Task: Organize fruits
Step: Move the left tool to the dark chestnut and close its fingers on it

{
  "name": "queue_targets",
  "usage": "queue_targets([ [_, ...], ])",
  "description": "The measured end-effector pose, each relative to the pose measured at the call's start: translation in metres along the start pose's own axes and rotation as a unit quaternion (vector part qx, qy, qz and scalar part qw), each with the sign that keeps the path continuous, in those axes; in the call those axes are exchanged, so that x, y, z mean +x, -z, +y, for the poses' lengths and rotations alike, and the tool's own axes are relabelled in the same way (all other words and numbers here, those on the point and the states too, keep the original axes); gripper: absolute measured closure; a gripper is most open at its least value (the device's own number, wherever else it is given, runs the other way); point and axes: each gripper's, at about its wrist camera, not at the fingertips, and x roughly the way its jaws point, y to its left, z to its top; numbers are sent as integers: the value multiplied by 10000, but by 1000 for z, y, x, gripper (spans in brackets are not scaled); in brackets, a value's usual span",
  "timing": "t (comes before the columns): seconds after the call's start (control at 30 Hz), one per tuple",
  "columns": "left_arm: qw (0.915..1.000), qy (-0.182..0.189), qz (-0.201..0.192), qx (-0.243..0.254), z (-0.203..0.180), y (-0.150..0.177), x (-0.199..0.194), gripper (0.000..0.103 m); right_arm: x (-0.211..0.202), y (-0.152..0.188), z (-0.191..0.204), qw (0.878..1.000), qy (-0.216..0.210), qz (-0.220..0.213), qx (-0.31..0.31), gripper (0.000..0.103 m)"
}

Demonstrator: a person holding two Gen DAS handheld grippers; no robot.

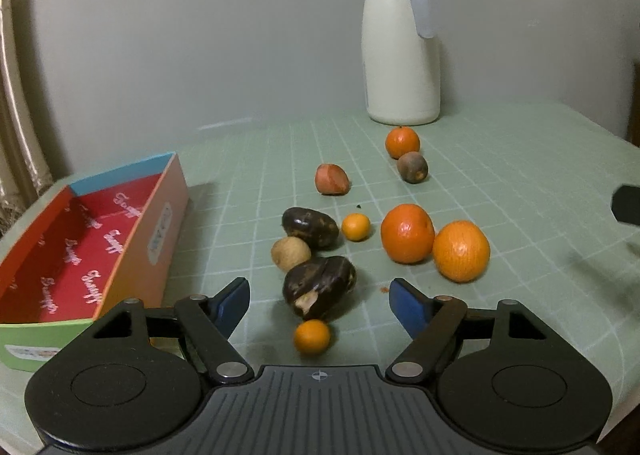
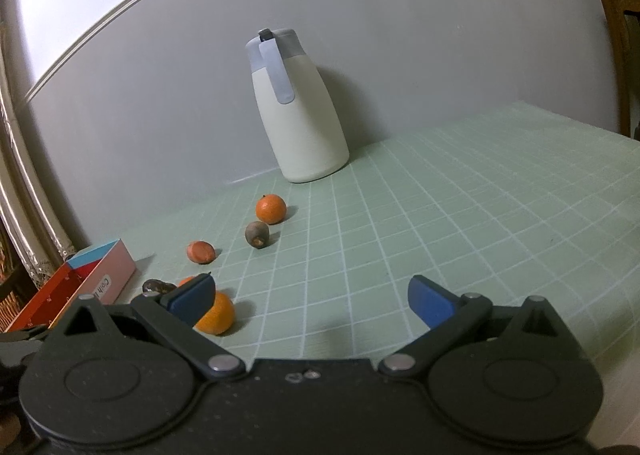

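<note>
Left wrist view: the left tool (image 1: 319, 301) is seen pointing down at the tabletop (image 1: 500, 183) with its blue pads (image 1: 408, 305) apart, and nothing is pressed between them. A dark, wrinkled fruit (image 1: 319, 285) lies straight ahead, framed by the two pads but touched by neither, its long axis slanted from lower left to upper right across the gap. A small orange fruit (image 1: 312, 336) lies just beneath it, nearer the tool's body and also between the jaws, so either could be caught on closing; the dark one is judged the likelier target, being level with the pads. A pale round fruit (image 1: 291, 253) and a second dark fruit (image 1: 310, 227) sit just beyond, close enough to be nudged. The open red-lined box (image 1: 72, 251) stands to the left, well within reach of this hand, and no fruit is seen in it. Two large oranges (image 1: 461, 250) rest further right, touching one another, and a white jug (image 1: 400, 51) is set upright at the back. In the right wrist view the right tool (image 2: 310, 301) is shown with its pads spread and empty over bare tabletop, an orange (image 2: 218, 315) just beside its left pad. The left hand is judged nearer the cluster and the box alike
</note>
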Motion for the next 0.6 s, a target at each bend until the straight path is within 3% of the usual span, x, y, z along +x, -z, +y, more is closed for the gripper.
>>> queue_targets([
  [0.07, 9999, 100, 101, -98, 0, -2, 7, 52, 1, 0, 0, 10000, -3, 7, 11, 0],
  [0.6, 9980, 247, 181, -545, 8, 1, 20, 57, 1, 1, -1, 10000, 56, -36, 11, 0],
])
